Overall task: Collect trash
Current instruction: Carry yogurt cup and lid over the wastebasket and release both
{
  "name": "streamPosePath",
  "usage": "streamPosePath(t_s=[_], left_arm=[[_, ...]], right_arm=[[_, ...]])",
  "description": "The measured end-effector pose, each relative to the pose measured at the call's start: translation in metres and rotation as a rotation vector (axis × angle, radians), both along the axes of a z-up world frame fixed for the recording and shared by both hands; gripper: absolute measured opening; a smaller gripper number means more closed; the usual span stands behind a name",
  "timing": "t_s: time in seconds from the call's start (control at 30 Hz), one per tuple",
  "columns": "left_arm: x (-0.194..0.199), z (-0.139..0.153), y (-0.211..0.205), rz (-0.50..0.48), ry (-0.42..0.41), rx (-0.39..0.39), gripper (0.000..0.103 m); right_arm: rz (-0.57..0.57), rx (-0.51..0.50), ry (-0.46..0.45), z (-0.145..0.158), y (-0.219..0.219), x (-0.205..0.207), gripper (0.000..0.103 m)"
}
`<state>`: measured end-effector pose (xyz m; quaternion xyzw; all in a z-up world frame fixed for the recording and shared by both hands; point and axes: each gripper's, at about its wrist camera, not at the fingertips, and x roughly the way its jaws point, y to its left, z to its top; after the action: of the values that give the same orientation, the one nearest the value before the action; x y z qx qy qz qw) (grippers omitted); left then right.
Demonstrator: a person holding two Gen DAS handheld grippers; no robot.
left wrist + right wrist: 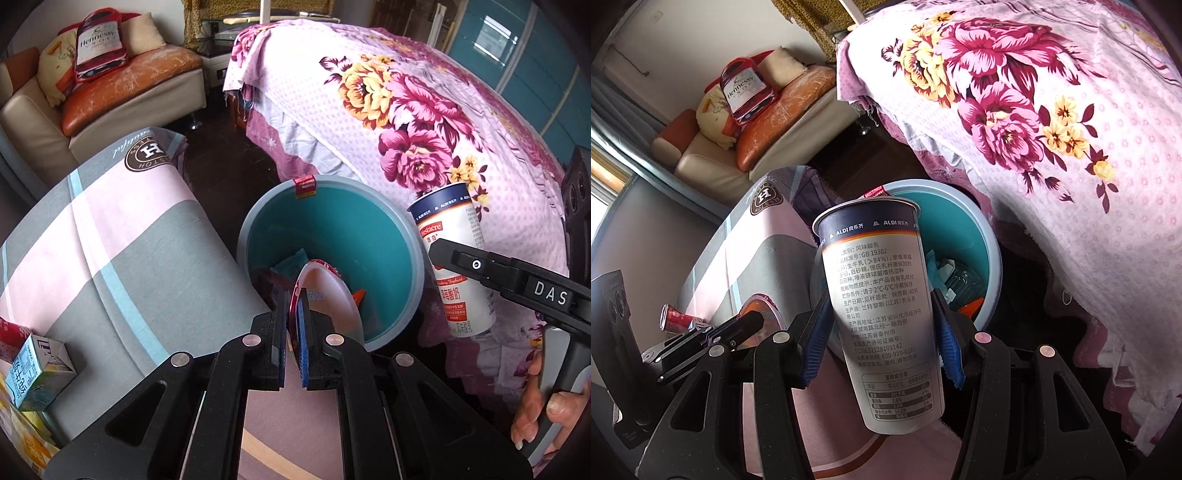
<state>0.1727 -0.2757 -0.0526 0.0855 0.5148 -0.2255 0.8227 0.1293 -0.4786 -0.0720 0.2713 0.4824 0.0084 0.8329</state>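
Note:
A teal trash bin (332, 229) stands on the floor between a covered table and a bed; it shows in the right wrist view too (982, 236), with several wrappers inside. My left gripper (294, 332) is shut on the rim of a red-edged plastic lid (325, 295), held over the bin's near edge. My right gripper (882, 332) is shut on a tall white ALDI yogurt cup (882, 295), upright, just before the bin. The cup also shows in the left wrist view (454, 258), at the bin's right side.
A table under a pink-grey checked cloth (122, 251) is on the left, with a juice carton (40, 373) and a red can (677, 317) on it. A bed with a floral sheet (424, 122) fills the right. A sofa (110, 92) stands behind.

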Motion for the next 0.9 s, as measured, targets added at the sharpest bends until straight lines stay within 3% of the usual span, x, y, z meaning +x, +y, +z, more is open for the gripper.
streamPosePath(t_s=[0.1,0.17,0.23,0.3,0.43,0.73,0.8,0.9], left_arm=[[0.003,-0.005,-0.001,0.004,0.015,0.003,0.008],[0.005,-0.007,0.0,0.011,0.032,0.0,0.02],[0.006,-0.008,0.004,0.027,0.028,0.0,0.071],[0.004,-0.005,0.009,0.045,-0.005,0.001,0.081],[0.003,-0.005,0.018,0.057,0.012,0.002,0.089],[-0.007,-0.012,0.049,0.096,0.066,-0.025,0.093],[-0.01,-0.014,0.055,0.105,0.077,-0.03,0.093],[-0.016,-0.015,0.064,0.11,0.091,-0.035,0.093]], right_arm=[[0.001,0.001,0.01,-0.004,0.0,0.003,0.05],[0.004,-0.001,0.014,-0.006,0.002,0.005,0.05],[0.008,-0.001,0.019,-0.007,0.004,0.006,0.05],[0.012,-0.001,0.023,-0.008,0.006,0.007,0.05],[0.02,-0.004,0.032,-0.009,0.011,0.007,0.05],[0.015,-0.038,0.066,-0.014,0.018,0.012,0.051],[0.018,-0.035,0.074,-0.015,0.021,0.012,0.068],[0.03,-0.046,0.076,-0.013,0.03,0.011,0.071]])
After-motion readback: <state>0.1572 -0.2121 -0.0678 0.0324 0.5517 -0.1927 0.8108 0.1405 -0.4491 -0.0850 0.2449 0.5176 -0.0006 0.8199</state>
